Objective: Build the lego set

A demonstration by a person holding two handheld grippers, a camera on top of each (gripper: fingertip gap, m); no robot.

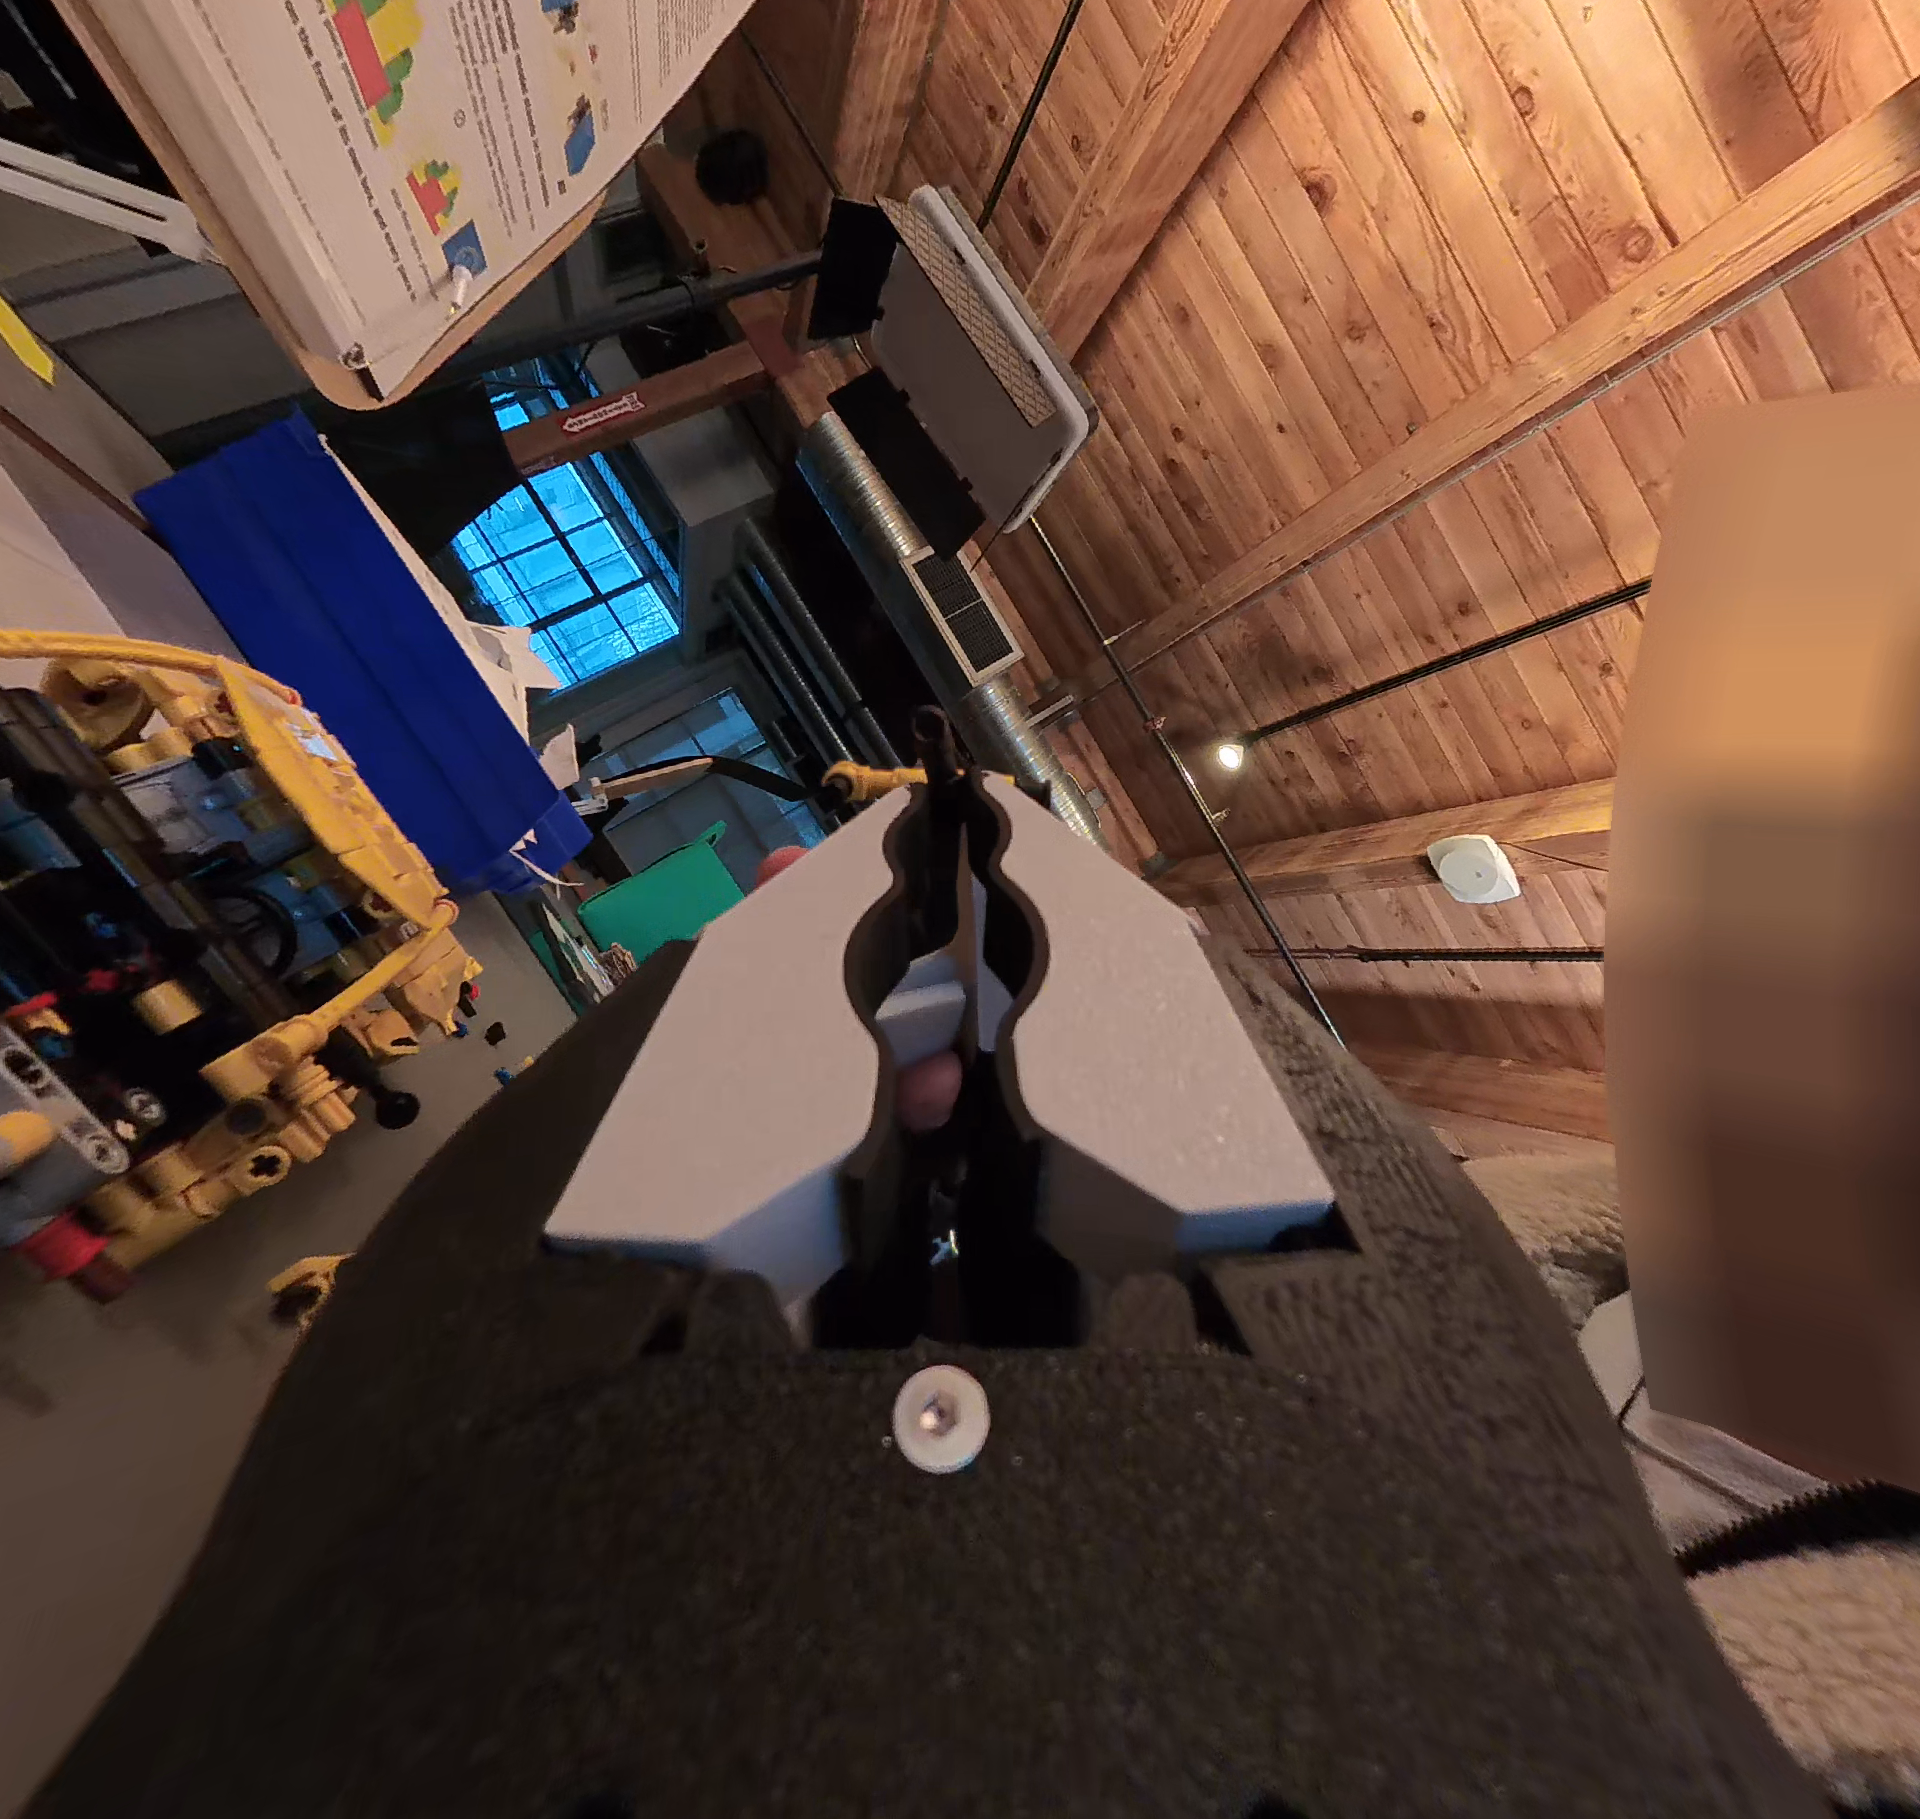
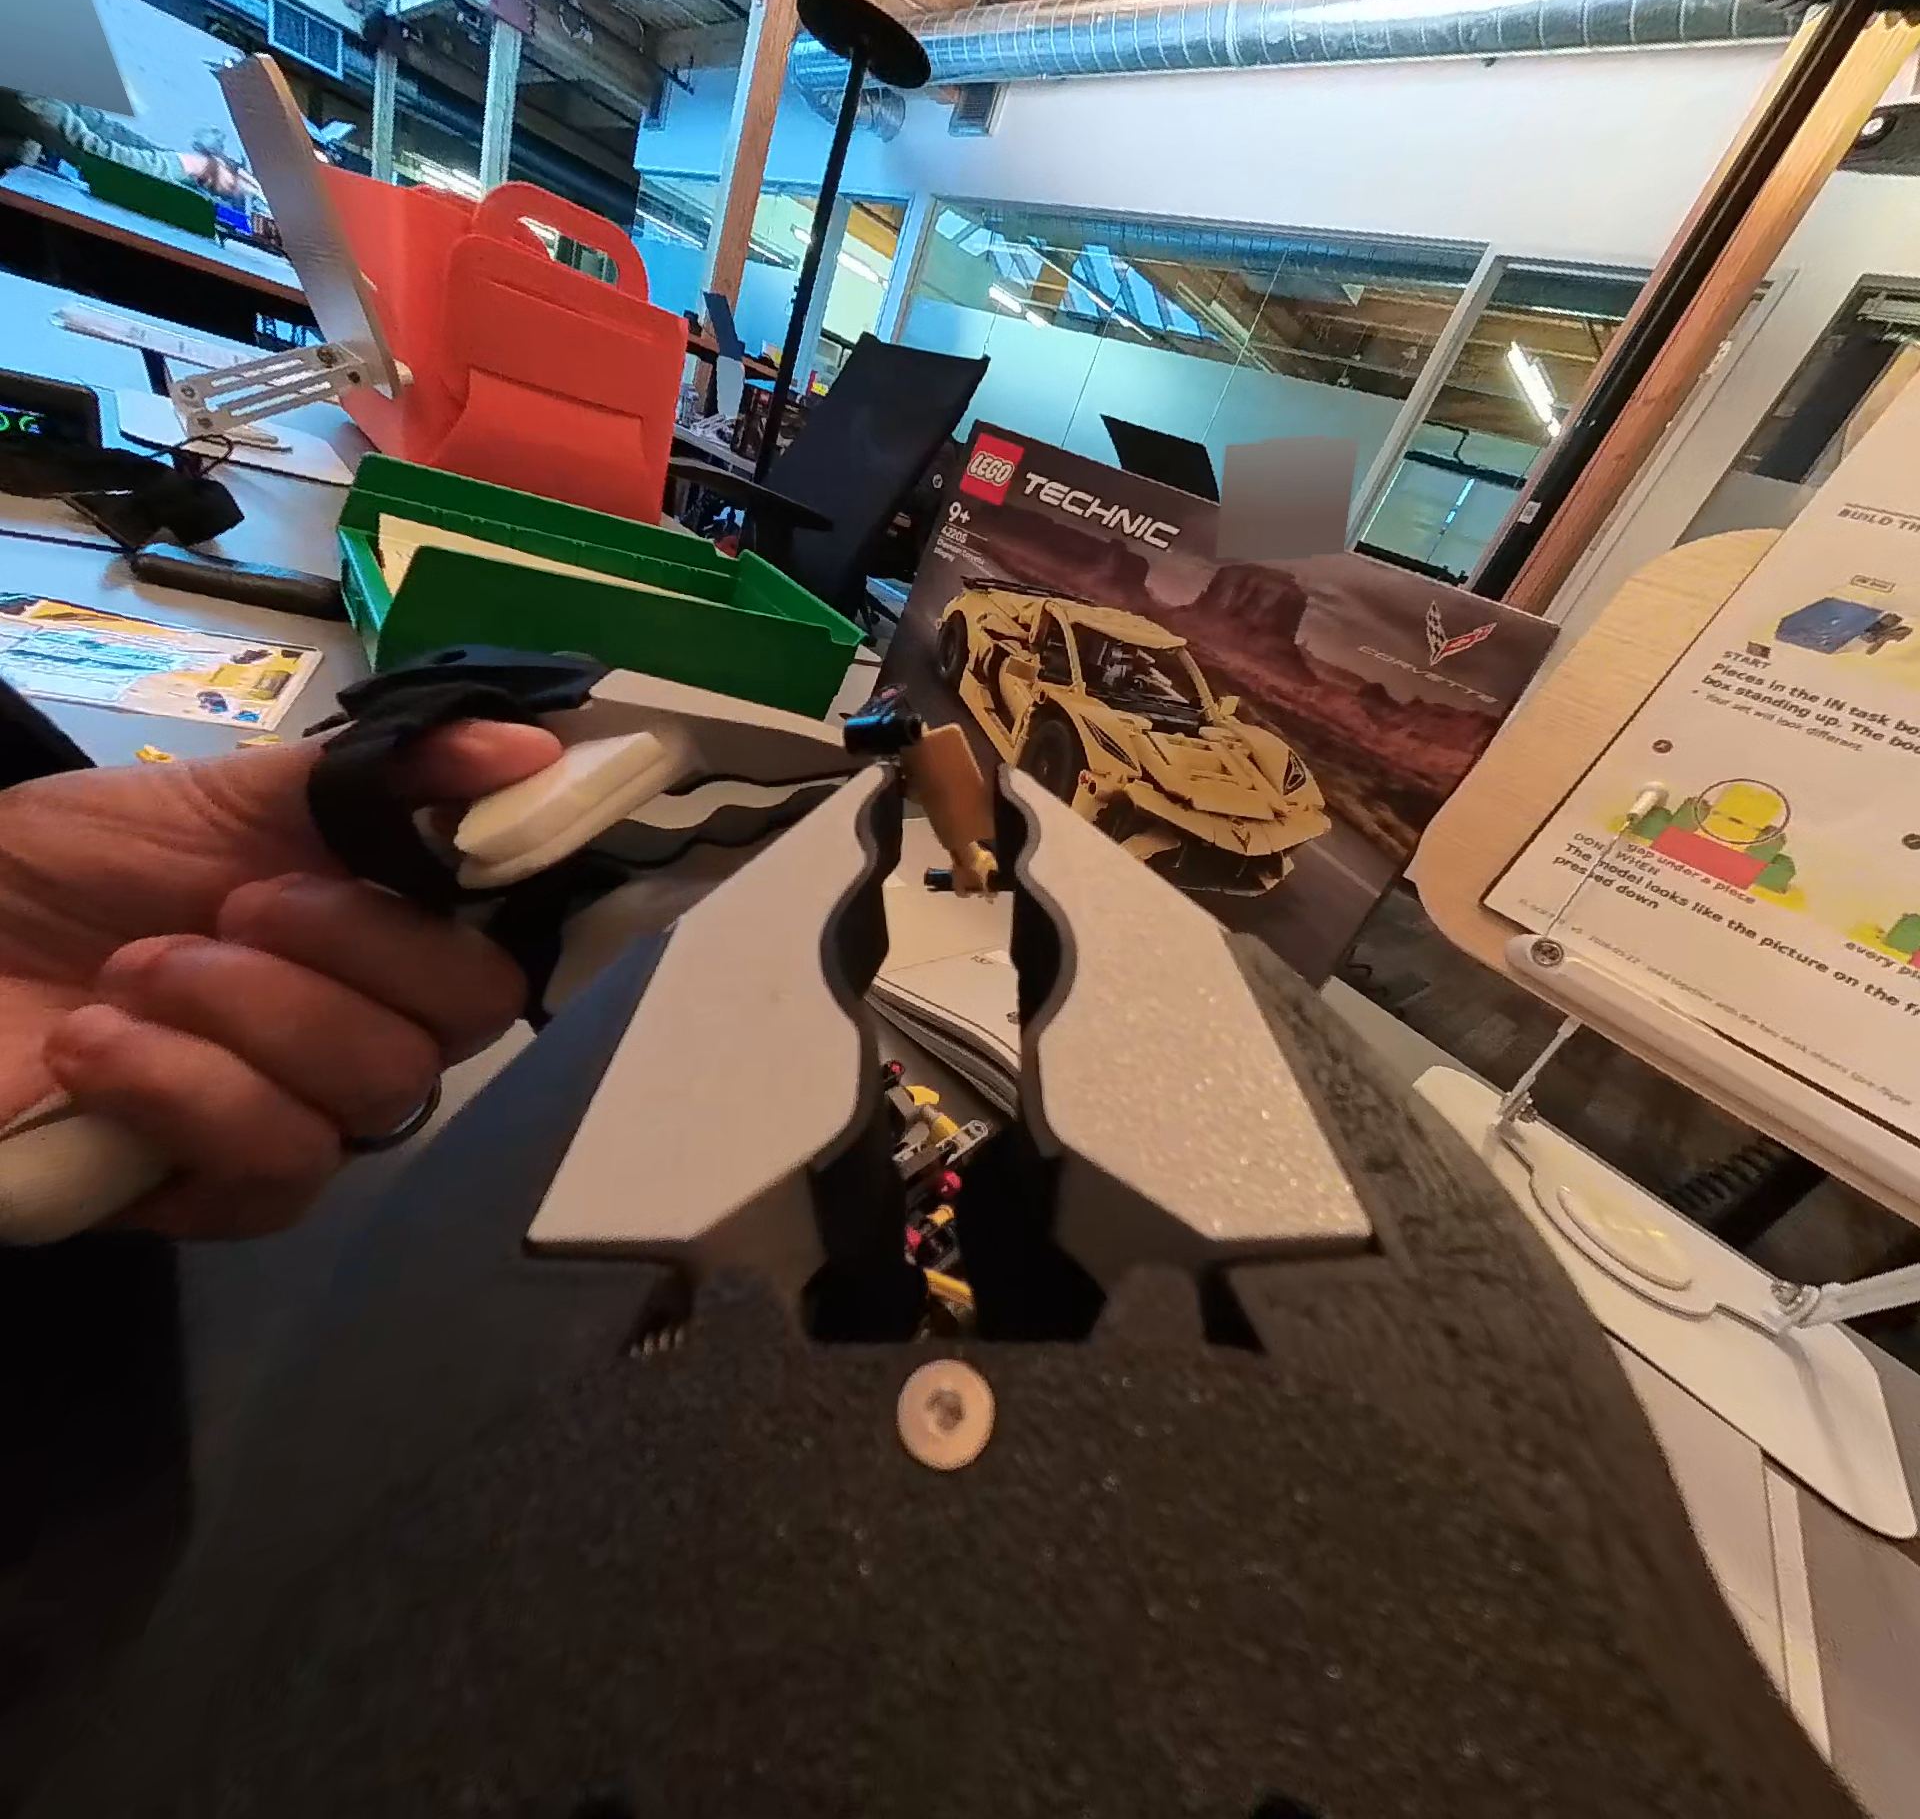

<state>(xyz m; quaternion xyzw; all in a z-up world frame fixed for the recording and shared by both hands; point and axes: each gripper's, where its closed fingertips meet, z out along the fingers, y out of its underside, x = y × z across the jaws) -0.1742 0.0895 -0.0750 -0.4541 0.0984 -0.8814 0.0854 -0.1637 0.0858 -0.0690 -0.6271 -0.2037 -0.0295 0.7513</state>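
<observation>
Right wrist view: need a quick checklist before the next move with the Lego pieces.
1. Left hand-held gripper shut on black pin: ok.
2. Yellow piece sits between the right hand-held gripper fingers: ok.
3. Right fingers firmly clamping the yellow piece: cannot tell.
4. Pin seated in the yellow piece: cannot tell, the joint is too small to read.
5. Partly built yellow model on the table, apart from the left hand-held gripper: ok.
</observation>
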